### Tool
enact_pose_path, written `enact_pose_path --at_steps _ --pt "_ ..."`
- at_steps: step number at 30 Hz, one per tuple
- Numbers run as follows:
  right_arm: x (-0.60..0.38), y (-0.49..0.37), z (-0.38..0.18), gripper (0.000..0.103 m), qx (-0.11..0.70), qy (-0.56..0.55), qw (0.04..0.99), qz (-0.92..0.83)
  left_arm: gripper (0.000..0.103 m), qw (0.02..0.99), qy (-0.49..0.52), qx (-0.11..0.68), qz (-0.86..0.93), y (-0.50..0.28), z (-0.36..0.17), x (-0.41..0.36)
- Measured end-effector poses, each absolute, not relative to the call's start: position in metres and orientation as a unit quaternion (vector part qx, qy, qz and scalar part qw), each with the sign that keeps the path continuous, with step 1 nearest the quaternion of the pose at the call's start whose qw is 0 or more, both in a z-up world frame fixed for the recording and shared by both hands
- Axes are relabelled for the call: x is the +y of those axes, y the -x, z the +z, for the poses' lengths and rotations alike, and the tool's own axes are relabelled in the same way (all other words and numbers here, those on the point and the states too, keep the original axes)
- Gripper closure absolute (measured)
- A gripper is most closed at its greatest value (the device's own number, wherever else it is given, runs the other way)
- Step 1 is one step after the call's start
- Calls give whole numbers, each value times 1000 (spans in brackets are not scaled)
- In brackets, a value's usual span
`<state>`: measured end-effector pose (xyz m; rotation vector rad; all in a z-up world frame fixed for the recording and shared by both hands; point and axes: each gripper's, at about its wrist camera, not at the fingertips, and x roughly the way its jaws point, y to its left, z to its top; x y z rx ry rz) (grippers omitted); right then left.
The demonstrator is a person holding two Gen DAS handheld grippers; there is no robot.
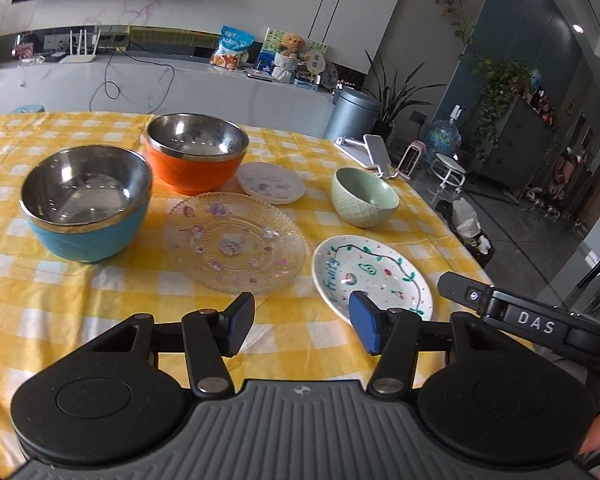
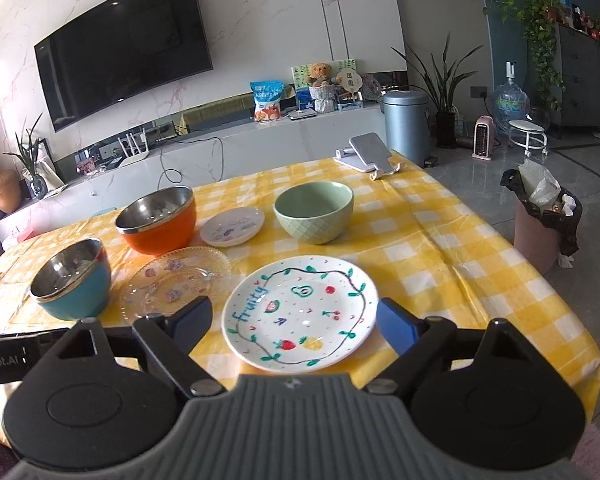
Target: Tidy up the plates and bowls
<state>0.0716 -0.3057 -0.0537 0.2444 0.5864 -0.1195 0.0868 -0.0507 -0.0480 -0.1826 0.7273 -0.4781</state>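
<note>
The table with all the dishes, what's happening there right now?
A person holds a two-finger gripper in each hand over a yellow checked tablecloth. The right gripper has its fingers open either side of the white "Fruity" plate, not visibly pressing on it. The left gripper hangs open and empty near the clear glass plate. The blue bowl, orange bowl, green bowl and small plate sit separately, nothing stacked.

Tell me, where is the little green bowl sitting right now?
The green bowl stands on the yellow checked tablecloth, beyond the white "Fruity" plate and to the right of the small white saucer in the right wrist view.
</note>
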Motion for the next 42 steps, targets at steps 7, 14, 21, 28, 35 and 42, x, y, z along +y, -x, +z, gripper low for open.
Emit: enact_pose_path --at_steps 7,14,21,28,35,42 --pt "-357 -111 -75 58 332 -190 921 -76 70 871 156 390 -254 -127 -70 -74" --pt "-380 -135 -100 74 345 -240 905 -66 77 846 204 435 -229 -159 -99 -84" --pt "-391 -146 -116 74 353 -269 893 -74 77 845 204 440 -225 -162 -108 -91" --pt "-395 -148 -123 80 354 -286 888 -68 82 851 195 436 -219 -163 -108 -96" --pt "-399 -148 -126 94 355 -308 880 -68 93 853 192 435 -217 -163 -108 -93" --pt "-399 -141 -123 95 353 -318 878 -64 92 858 188 424 -222 -155 -98 -89"
